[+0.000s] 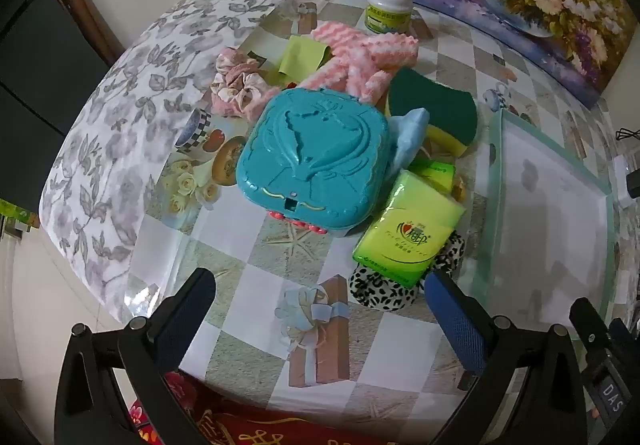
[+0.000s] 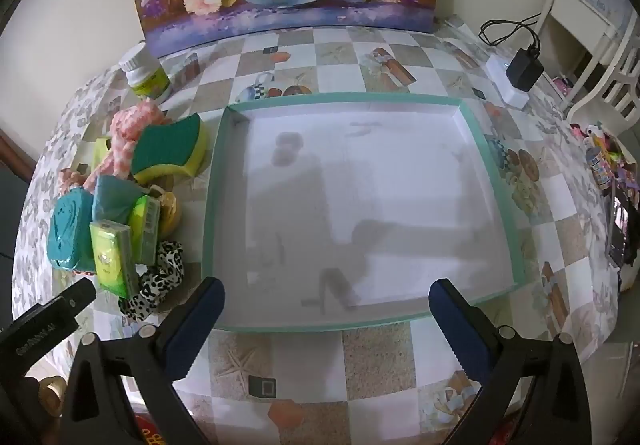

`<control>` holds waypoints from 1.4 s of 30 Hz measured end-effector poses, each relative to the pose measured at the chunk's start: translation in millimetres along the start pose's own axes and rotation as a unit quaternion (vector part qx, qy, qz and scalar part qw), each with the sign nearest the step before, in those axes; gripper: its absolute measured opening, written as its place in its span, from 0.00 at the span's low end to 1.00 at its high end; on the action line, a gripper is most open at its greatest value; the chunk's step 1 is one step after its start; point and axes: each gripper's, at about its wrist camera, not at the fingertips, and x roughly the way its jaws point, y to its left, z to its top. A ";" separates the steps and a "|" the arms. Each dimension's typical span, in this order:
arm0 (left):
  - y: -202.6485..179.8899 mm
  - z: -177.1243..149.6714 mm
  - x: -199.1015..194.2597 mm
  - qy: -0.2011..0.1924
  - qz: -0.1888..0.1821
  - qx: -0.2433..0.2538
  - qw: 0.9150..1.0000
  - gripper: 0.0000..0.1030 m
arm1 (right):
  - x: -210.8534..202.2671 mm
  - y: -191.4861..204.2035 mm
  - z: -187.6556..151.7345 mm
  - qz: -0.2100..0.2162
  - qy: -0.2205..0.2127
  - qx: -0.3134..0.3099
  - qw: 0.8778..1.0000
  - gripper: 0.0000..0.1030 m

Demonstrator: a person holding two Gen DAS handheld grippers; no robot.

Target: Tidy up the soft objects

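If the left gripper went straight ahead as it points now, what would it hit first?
Probably the teal plastic case, which lies dead ahead of the open left gripper; only bare tablecloth shows between them, though depth is unclear.

L gripper (image 1: 320,285) & R gripper (image 2: 326,295): both w/ jaws wide apart, nothing between fingers.

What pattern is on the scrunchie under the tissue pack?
Black-and-white leopard print on the scrunchie, clearest in the left wrist view.
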 end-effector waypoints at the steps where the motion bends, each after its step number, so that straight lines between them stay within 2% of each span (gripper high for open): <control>1: -0.1 0.0 0.0 0.000 0.002 0.000 1.000 1.00 | 0.0 -0.7 -0.2 -0.002 0.001 0.000 1.000 1.00; 9: -5.9 2.2 1.1 0.000 0.018 0.001 1.000 1.00 | 0.8 0.6 0.0 -0.002 0.005 0.001 1.000 1.00; 11: -4.2 0.3 -4.4 -0.011 -0.001 0.005 1.000 1.00 | 0.7 -0.1 1.5 -0.001 0.005 0.001 1.000 1.00; 42: -4.3 -1.2 -5.6 -0.016 0.004 0.016 1.000 1.00 | 4.4 0.9 0.4 0.002 0.016 -0.005 1.000 1.00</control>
